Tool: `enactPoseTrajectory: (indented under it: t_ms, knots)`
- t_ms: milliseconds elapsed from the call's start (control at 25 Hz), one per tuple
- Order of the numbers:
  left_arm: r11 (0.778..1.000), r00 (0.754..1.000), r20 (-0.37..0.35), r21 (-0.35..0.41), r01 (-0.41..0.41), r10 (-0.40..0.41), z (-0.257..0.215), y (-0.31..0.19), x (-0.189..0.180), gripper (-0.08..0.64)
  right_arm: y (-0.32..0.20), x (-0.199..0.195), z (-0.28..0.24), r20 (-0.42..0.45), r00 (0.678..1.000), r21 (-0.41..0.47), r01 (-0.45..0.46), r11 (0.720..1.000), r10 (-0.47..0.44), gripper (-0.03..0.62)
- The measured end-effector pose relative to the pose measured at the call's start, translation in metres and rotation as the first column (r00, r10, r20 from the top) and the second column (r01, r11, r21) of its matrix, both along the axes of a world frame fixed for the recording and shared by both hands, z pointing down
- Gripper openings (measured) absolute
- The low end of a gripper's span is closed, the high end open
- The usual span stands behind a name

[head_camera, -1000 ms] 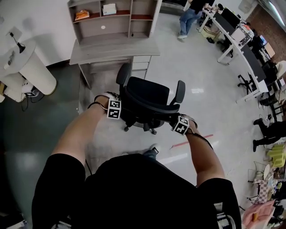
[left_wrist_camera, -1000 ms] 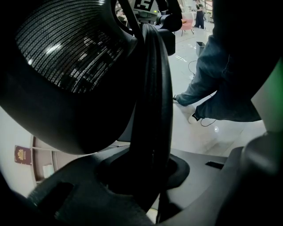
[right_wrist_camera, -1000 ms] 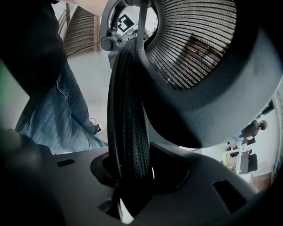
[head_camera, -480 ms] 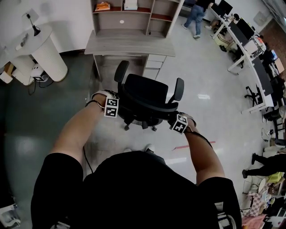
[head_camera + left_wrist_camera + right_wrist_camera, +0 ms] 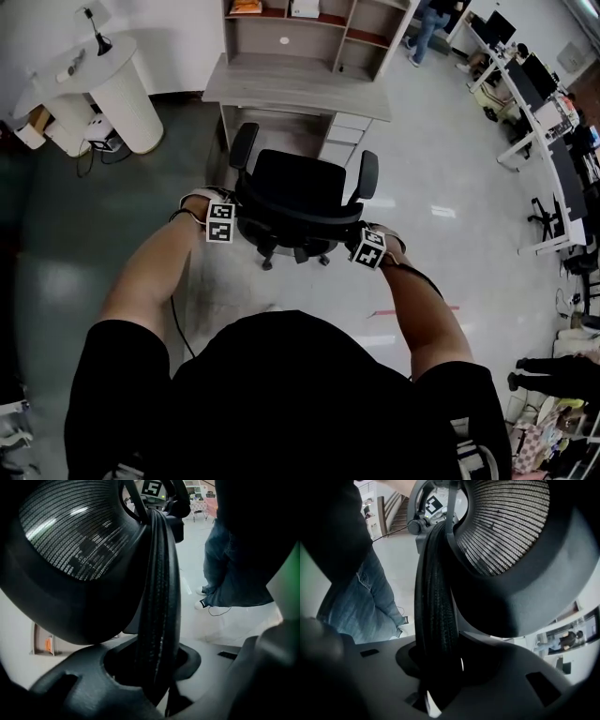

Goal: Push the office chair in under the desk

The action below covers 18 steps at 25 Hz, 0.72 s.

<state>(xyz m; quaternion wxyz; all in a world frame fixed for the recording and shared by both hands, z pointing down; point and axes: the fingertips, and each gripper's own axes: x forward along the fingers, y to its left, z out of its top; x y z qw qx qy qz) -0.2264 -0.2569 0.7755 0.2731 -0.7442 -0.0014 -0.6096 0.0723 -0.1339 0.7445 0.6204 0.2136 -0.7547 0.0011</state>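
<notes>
Update: since a second ago the office chair (image 5: 298, 192) has rolled up the floor (image 5: 450, 253) toward the desk, and its tabletop (image 5: 300, 86) now sits much closer to the chair's front. The push is working, maybe halfway by my read. The seat is still fully outside and nothing is under the tabletop yet. The left claw (image 5: 232, 216) is pinching the backrest rim (image 5: 157, 597) near its left end, with the ribbed black edge wedged between the jaws. The right claw (image 5: 358, 241) is clamped on the same rim at the other end, and neither grip has slackened. The chair is black, with a mesh back, a padded seat and two armrests, and it faces the desk. The left armrest (image 5: 243, 145) is close to the tabletop edge. The right armrest (image 5: 367, 175) looks lined up with the drawer unit (image 5: 342, 141) rather than the knee gap. My judgement is that the chair needs a nudge left before the last shove, or that arm hits the drawers. The base and casters are mostly hidden under the seat.
</notes>
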Motion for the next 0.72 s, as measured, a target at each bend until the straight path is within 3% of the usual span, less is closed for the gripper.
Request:
enactPoseTrajectory:
  t_ms: [320,720]
  knots:
    - [0.998,0.997,0.023,-0.007,0.068,-0.068,-0.002,0.004,-0.046,0.095,-0.016,-0.036,-0.003,0.008,0.998,0.017,0.056,0.998,-0.057,0.129]
    - [0.992,0.992,0.013,-0.003,0.129,-0.129,-0.003,0.005,-0.065,0.097,-0.028,-0.051,-0.006,0.015,0.994,0.019,0.11,0.994,-0.111,0.132]
